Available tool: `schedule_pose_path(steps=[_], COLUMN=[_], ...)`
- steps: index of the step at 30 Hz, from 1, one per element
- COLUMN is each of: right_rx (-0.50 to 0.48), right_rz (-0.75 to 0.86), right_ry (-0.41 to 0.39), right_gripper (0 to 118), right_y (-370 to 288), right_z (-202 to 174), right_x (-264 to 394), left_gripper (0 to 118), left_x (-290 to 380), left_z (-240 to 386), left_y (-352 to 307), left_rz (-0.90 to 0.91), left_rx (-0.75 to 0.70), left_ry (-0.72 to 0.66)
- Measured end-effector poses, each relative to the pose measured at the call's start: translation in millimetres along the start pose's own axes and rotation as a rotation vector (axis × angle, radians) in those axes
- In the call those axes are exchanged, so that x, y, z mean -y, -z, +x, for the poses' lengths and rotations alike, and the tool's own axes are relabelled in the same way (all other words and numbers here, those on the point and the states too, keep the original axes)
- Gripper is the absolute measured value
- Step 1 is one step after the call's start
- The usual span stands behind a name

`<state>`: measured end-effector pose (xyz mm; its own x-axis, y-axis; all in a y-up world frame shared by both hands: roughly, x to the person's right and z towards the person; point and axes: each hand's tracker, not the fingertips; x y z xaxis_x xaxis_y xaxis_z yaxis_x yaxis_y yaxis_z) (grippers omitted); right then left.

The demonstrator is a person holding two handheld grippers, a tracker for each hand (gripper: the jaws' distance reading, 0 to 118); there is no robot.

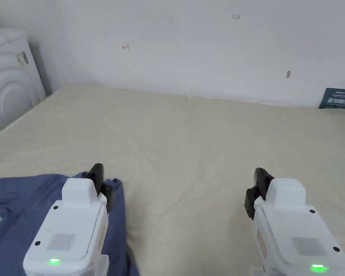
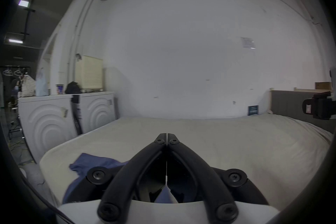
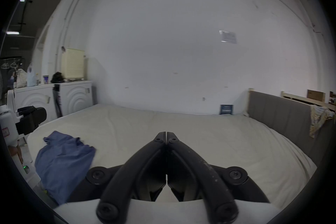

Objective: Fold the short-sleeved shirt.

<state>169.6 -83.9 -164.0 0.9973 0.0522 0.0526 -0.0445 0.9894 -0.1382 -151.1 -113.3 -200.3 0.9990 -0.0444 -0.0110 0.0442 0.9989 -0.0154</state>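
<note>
Cream bed (image 1: 204,143): blue shirt (image 1: 10,201) crumpled; left gripper (image 2: 166,134), right gripper (image 3: 166,132) jaws pressed together, empty.

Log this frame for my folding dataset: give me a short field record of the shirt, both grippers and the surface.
garment: blue shirt, crumpled, unfolded
garment place: near left corner of the bed
left gripper: jaws shut, nothing between the tips, above the shirt
right gripper: jaws shut, holding nothing, over bare sheet
beside bed: two white machines
fold progress: not started
</note>
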Motion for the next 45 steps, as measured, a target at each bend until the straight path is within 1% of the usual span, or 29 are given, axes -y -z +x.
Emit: schedule_pose_path(steps=[4,9,12,15,19,23,29,31,32,33,35,36,37,38,41,43,45], right_rx=[-0.120,-0.252,-0.309,-0.352,-0.390,-0.400,-0.364,-0.343,-0.330,-0.316,-0.289,-0.278,-0.267,-0.254,-0.220,-0.200,-0.180], right_rz=[0.007,0.001,-0.006,-0.015,-0.024,-0.031,-0.046,-0.051,-0.054,-0.057,-0.066,-0.073,-0.079,-0.085,-0.106,-0.122,-0.137], right_ry=[-0.017,-0.023,-0.034,-0.035,-0.040,-0.046,-0.053,-0.057,-0.059,-0.060,-0.059,-0.058,-0.059,-0.060,-0.058,-0.058,-0.058], right_gripper=[1,1,1,1,1,1,1,1,1,1,1,1,1,1,1,1,1], right_y=[16,28,31,33,34,37,44,46,47,48,50,53,54,56,62,66,68], right_z=[-47,-101,-128,-150,-166,-170,-157,-150,-146,-141,-133,-129,-125,-121,-109,-102,-95], right_x=[-5,-6,-4,-3,-1,1,4,5,6,7,9,11,12,14,21,25,30], left_gripper=[0,0,0,0,0,0,0,3,11,37,96,118,118,116,115,115,115], left_x=[0,2,6,10,14,19,28,31,34,37,47,52,58,62,81,96,113], left_z=[-55,-119,-151,-174,-191,-198,-194,-189,-187,-186,-182,-179,-175,-170,-158,-151,-146], left_y=[-17,-43,-59,-71,-80,-76,-38,-20,-9,2,26,40,50,60,96,111,130], left_rz=[0.001,-0.028,-0.046,-0.063,-0.087,-0.127,-0.267,-0.334,-0.361,-0.412,-0.489,-0.533,-0.569,-0.585,-0.711,-0.762,-0.818], left_rx=[-0.146,-0.301,-0.380,-0.425,-0.460,-0.456,-0.322,-0.282,-0.266,-0.242,-0.212,-0.207,-0.207,-0.196,-0.182,-0.164,-0.156], left_ry=[0.016,0.000,-0.019,-0.026,-0.029,-0.047,-0.091,-0.110,-0.130,-0.152,-0.179,-0.182,-0.184,-0.164,-0.131,-0.114,-0.137])
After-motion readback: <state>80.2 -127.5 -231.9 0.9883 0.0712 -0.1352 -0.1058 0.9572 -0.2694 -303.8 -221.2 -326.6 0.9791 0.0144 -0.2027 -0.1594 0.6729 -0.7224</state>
